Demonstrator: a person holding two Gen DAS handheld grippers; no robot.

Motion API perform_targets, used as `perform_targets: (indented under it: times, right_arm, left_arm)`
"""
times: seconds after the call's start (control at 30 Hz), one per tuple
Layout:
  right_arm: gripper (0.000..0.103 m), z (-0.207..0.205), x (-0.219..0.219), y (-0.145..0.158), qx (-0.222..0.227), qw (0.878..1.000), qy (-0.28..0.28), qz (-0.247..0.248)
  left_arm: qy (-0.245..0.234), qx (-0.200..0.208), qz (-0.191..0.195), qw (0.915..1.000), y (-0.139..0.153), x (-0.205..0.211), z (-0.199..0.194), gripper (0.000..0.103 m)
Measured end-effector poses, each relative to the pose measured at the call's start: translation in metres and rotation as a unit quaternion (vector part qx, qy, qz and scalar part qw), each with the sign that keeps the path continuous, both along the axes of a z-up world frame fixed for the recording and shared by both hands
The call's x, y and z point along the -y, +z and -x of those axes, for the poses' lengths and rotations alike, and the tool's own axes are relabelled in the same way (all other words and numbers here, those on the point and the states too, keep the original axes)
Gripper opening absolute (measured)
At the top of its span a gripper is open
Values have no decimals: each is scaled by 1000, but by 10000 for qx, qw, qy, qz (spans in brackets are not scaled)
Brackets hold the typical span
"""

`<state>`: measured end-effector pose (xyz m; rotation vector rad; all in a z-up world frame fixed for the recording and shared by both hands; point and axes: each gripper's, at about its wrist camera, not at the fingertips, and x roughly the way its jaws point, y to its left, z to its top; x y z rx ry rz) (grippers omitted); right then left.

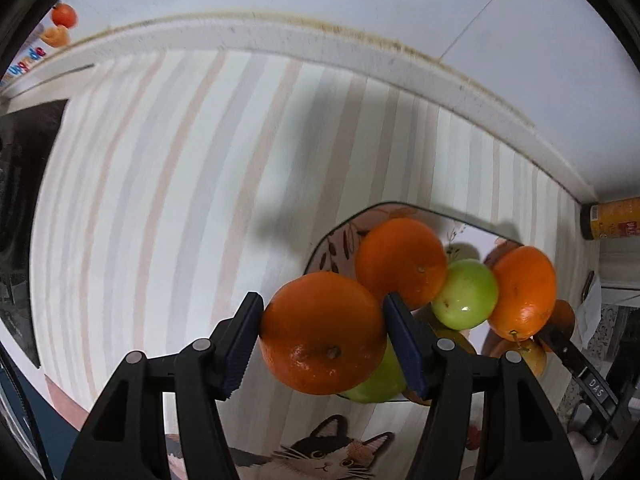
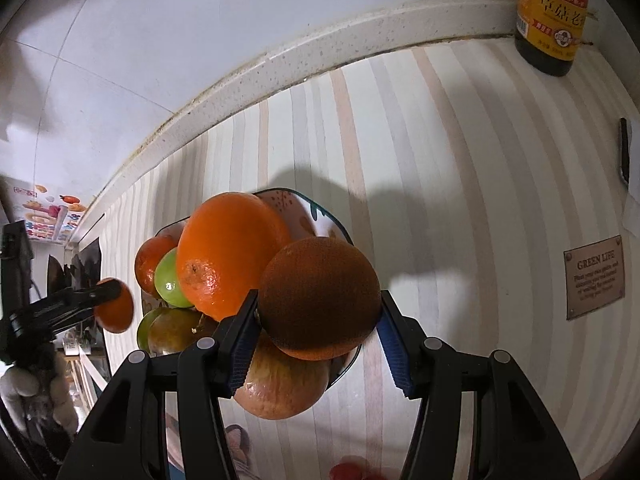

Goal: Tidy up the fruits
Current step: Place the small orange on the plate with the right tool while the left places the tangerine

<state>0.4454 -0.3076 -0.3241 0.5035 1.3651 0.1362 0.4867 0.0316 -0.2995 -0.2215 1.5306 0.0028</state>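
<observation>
Oranges in both grippers, plate (image 1: 340,236) already piled up

Left gripper (image 1: 322,336) clamps an orange (image 1: 320,332), right gripper (image 2: 318,326) clamps a darker orange (image 2: 320,298); both not yet placed.

Four oranges (image 1: 322,332) show in all: two held in grippers, two on the one plate (image 1: 344,236). Two green apples (image 1: 466,294), one sauce bottle (image 2: 552,16).
</observation>
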Motion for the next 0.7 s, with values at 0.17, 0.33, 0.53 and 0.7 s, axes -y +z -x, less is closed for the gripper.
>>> perform_targets:
  times: [0.17,0.33,0.53,0.7]
  right_arm:
    - [59,-3,-5,-7,-54,10000,30,-56]
    - [59,-5,-5,-10,-105,9997,10,-207]
    - [75,-3,-3,-12,-186,9995,-28,-253]
    - [79,0,-1,-12,-215,9995,-88,-231]
  left_arm:
    - [36,22,48,10000,-9,3,1,61]
    - [42,-17,156,9999,-11,-3,0,62]
    - [44,-77,75,9999,-11,-1,-2,62]
    - [37,-68,54,10000,-10,0,-1,67]
